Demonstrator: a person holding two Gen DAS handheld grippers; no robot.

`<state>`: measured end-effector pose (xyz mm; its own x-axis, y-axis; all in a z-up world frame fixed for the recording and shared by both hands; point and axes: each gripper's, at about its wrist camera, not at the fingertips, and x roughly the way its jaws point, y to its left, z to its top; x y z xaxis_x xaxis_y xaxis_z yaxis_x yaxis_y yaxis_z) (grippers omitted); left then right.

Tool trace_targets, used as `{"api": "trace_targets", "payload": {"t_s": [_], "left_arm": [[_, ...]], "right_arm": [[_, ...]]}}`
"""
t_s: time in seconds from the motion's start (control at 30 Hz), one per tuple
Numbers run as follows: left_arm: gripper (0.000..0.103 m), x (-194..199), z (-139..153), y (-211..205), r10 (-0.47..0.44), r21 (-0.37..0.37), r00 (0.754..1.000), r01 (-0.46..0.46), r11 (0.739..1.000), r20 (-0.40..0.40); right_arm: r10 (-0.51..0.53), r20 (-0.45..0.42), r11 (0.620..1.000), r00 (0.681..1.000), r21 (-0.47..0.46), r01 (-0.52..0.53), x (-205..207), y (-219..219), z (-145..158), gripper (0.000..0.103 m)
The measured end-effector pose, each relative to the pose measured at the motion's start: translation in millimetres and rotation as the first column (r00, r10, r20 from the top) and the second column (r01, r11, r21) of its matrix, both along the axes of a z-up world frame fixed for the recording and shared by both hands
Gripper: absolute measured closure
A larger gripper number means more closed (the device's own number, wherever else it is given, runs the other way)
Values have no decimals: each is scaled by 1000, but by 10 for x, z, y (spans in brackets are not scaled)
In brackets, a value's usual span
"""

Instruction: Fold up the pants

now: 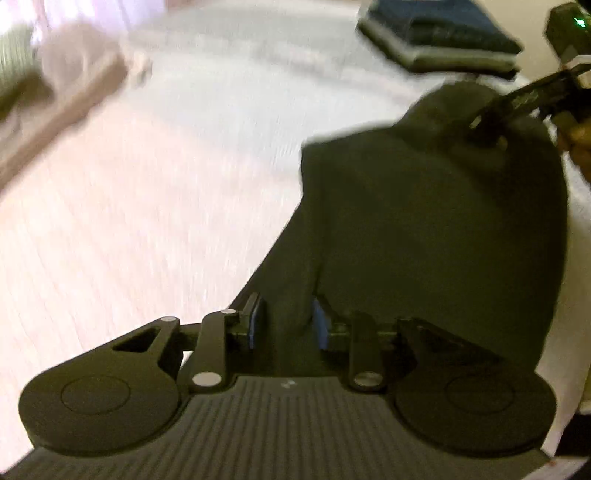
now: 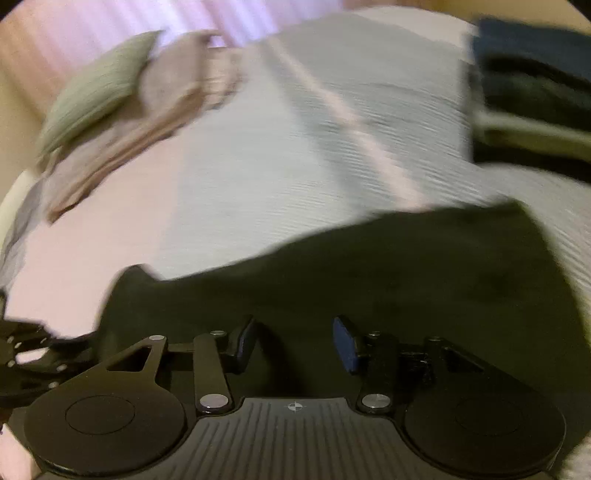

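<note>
Item: black pants (image 1: 424,229), dark fabric, lying on a bed (image 1: 184,184) covered in a pale ribbed spread; both views are blurred

Position: in the left wrist view the garment fills the right half, narrowing to a fold that runs down between the pads of the left claw (image 1: 288,325). In the right wrist view the pants (image 2: 388,266) stretch as a wide dark band across the lower frame, reaching under the right claw (image 2: 295,343)

Left claw: blue pads pressed onto a gathered ridge of the pants, pinching it

Right claw: seen from its own camera, the pads stand apart with dark cloth visible in the gap; nothing is clamped between them. From the left wrist view the right claw (image 1: 491,125) sits at the far upper edge of the pants, its tips against the fabric; blur hides the contact

Other stock on the bed: a stack of folded dark blue and grey clothes (image 1: 439,37) at the far right corner, well apart from the pants; a green pillow (image 2: 99,88) and rumpled tan-pink fabric (image 2: 147,122) at the far left

Backdrop: pale curtain (image 2: 240,18) beyond the bed
</note>
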<state>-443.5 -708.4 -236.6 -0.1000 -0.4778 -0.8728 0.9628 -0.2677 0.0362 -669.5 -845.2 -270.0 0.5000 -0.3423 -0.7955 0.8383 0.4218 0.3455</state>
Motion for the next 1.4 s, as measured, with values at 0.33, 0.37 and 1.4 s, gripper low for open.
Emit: {"api": "trace_targets", "payload": {"t_s": [0.33,0.37,1.4], "left_arm": [[78,253,448,-303,92,16,989,-90,996,-120],[78,269,451,-421,94,13,984,-93,996,-150],[100,361,-165,-428,107,151,927,-55,987,-359]], "right_arm": [[-36,-79,999,996,-5,36,-294,28,216,57],[-28,-80,1000,996,-10,28,-251,28,195,57],[-203,-93,976,975,-95,194,-793,33,134,71]]}}
